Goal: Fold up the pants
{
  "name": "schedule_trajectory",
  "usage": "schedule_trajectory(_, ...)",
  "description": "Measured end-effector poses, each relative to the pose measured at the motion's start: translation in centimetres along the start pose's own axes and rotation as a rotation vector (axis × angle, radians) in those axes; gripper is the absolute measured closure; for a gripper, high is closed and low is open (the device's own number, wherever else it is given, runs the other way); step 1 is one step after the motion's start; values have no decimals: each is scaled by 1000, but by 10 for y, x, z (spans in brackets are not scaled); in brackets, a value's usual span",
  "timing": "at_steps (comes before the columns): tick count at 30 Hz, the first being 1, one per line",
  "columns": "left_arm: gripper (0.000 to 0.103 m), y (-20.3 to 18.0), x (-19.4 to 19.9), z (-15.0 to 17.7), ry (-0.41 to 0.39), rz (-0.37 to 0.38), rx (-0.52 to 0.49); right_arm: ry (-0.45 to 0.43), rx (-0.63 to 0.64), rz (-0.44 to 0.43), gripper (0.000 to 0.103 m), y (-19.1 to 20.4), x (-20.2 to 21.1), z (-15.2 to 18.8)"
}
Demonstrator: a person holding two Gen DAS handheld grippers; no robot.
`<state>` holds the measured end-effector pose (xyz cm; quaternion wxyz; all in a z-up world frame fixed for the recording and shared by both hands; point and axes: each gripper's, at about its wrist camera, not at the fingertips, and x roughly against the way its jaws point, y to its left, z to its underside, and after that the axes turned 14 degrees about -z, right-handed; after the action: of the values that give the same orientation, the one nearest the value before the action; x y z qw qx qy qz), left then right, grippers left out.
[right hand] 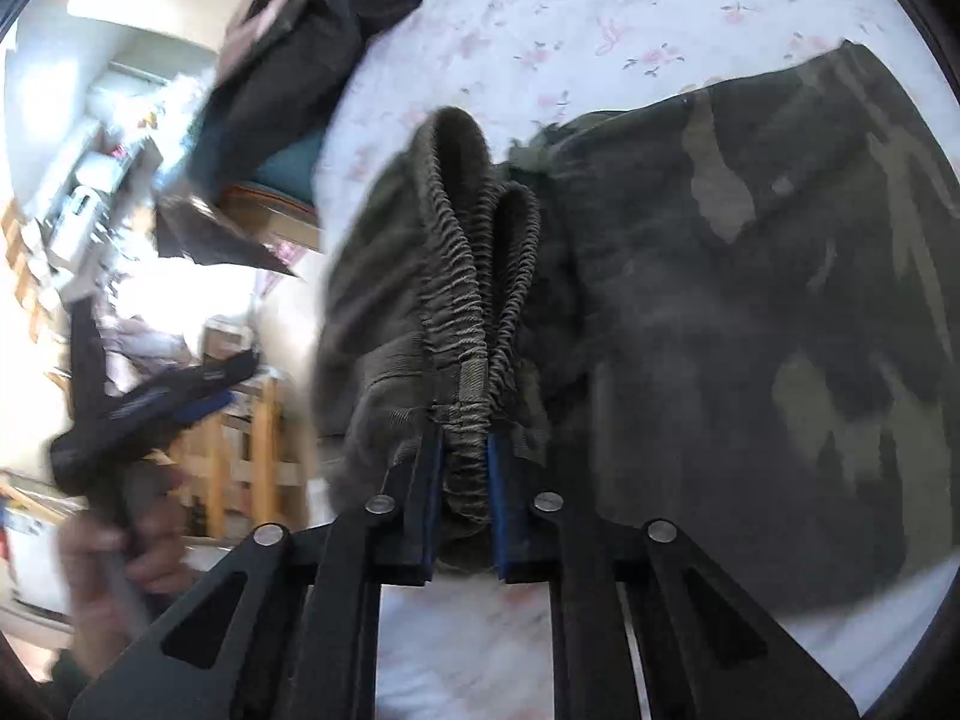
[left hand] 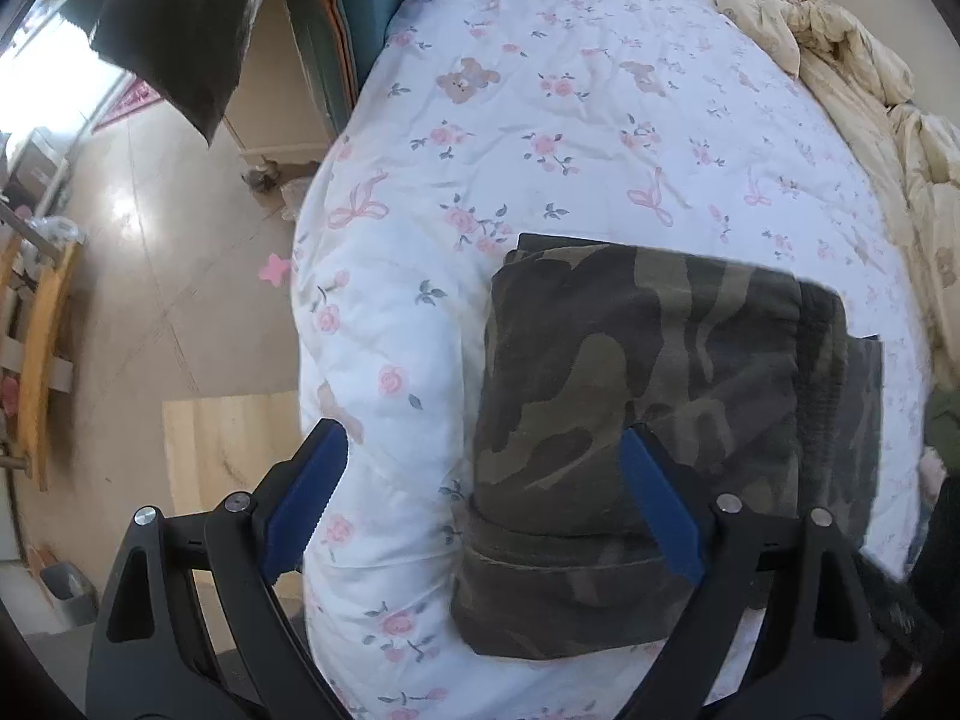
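Camouflage pants (left hand: 654, 420) lie folded into a thick rectangle on the floral bed cover (left hand: 540, 120). My left gripper (left hand: 483, 456) hangs open just above the bundle's left edge; one blue pad is over the white cover, the other over the fabric, and nothing is gripped. In the right wrist view my right gripper (right hand: 467, 450) is shut on the pants' gathered elastic waistband (right hand: 465, 276), which stands up in two ribbed loops ahead of the pads. The rest of the pants (right hand: 750, 300) spreads to the right. The left gripper (right hand: 162, 396), held by a hand (right hand: 120, 552), shows blurred at the left.
A cream quilt (left hand: 852, 78) is bunched along the bed's far right side. Dark clothes (right hand: 312, 42) lie at the bed's far corner. The bed's left edge drops to a shiny tiled floor (left hand: 150, 276) with wooden furniture (left hand: 42, 348) and a bin (left hand: 69, 594).
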<state>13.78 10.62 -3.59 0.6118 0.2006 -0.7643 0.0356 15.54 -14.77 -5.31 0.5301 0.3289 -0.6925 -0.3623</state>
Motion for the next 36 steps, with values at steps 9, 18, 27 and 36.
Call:
schedule_trajectory(9,13,-4,8,-1,-45,-26,-27,-11,-172,113,87,-54,9,30)
schedule_trajectory(18,13,-41,-15,31,3,-102,-184,-8,156,132,66,27,22,-40)
schedule_trajectory(27,13,-59,-41,51,17,-136,-183,-1,322,82,80,63,-44,-105)
schedule_trajectory(36,13,-64,-67,48,131,-111,-169,327,341,296,103,-9,-151,-143)
